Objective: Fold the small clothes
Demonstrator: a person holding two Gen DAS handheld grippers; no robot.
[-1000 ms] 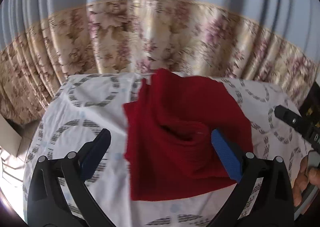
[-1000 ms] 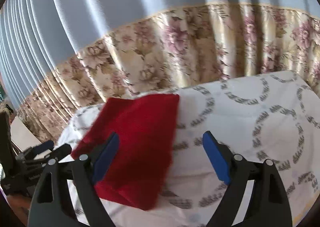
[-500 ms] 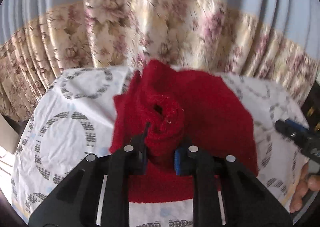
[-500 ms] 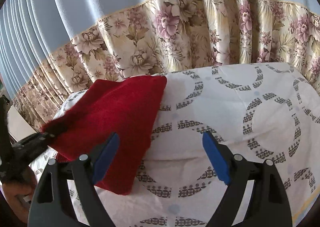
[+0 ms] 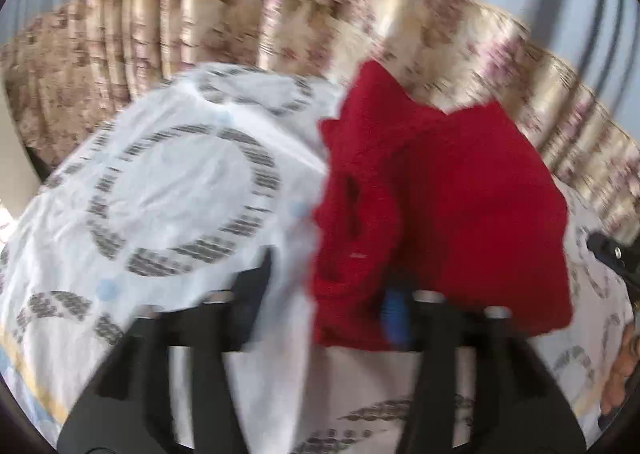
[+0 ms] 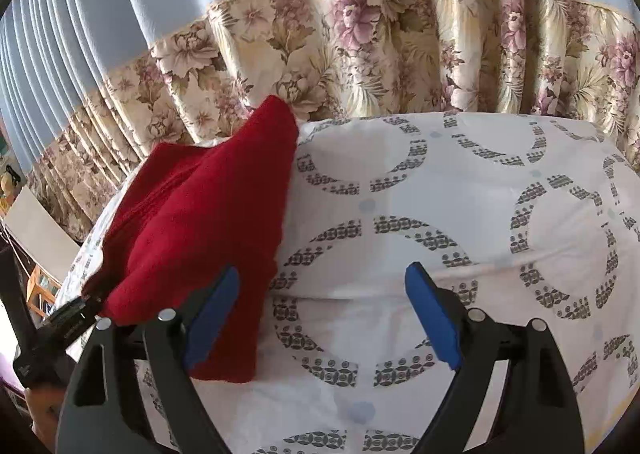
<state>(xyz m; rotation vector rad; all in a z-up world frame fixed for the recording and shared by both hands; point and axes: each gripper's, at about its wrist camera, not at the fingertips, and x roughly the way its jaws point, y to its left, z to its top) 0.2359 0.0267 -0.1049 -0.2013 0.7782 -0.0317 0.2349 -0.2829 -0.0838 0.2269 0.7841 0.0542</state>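
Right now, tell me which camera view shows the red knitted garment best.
The right wrist view: the red knitted garment is sharp there, folded, lying on the ring-patterned white sheet with one edge lifted. The left wrist view shows it closer but motion-blurred, bunched beside the opening left gripper.

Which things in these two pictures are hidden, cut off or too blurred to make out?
- Left wrist view: motion blur hides whether the opening jaws of the left gripper still touch the red garment.
- Right wrist view: the right gripper, jaws open, covers part of the garment's near edge.
- Both views: what kind of garment it is cannot be told; it lies bunched.
- Left wrist view: the person's hand is cut off by the right edge.
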